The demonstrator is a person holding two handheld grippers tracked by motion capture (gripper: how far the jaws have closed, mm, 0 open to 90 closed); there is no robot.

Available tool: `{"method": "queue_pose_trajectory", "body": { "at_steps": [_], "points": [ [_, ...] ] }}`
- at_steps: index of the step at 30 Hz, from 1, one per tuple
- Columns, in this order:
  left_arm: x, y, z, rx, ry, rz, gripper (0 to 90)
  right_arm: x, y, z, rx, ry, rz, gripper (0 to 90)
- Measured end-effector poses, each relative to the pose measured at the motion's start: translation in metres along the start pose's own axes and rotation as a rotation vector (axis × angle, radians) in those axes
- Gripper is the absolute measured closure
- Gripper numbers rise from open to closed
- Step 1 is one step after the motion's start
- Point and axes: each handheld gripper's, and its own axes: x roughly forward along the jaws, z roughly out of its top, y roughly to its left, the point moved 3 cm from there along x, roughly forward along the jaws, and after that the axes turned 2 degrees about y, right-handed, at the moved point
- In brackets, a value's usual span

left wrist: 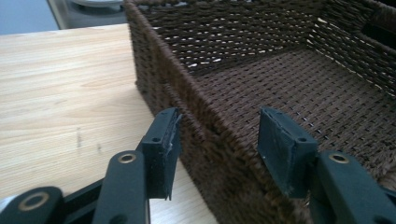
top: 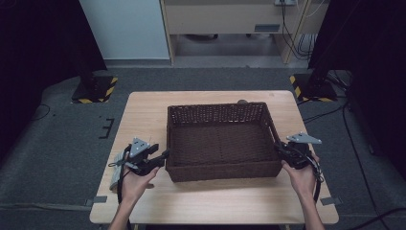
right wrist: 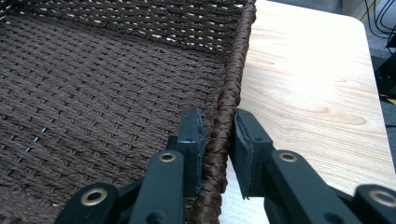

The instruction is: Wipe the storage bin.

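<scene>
A dark brown woven basket (top: 218, 106) stands empty in the middle of the wooden table (top: 143, 115). My left gripper (top: 165, 155) is at its front left corner. In the left gripper view the left gripper (left wrist: 217, 140) is open and straddles the basket's left wall (left wrist: 154, 51), one jaw over the table and one inside. My right gripper (top: 278, 146) is at the right wall near the front. In the right gripper view the right gripper (right wrist: 218, 135) is shut on the braided rim (right wrist: 238, 51), one pad on each side.
A flat grey object (top: 116, 170) lies at the table's left edge under the left hand. A small dark round thing (top: 242, 101) peeks out behind the basket. Bare wood lies along the table's front and left. Stands with yellow-black bases (top: 93, 91) sit on the floor beyond.
</scene>
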Motion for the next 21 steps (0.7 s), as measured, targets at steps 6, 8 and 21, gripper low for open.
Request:
{"method": "queue_pose_trajectory", "body": {
  "at_steps": [6, 8, 21],
  "points": [
    [0.014, -0.013, -0.003, 0.063, 0.043, -0.001, 52.4, 0.0, 0.0, 0.001, 0.004, 0.002, 0.003, 73.3],
    [0.014, -0.015, -0.004, 0.096, 0.052, 0.032, 56.4, -0.004, 0.0, 0.002, 0.016, -0.03, -0.015, 62.3],
    [0.009, -0.019, -0.01, 0.028, 0.05, -0.002, 56.5, -0.013, 0.001, -0.001, -0.001, -0.012, -0.026, 77.3]
  ]
}}
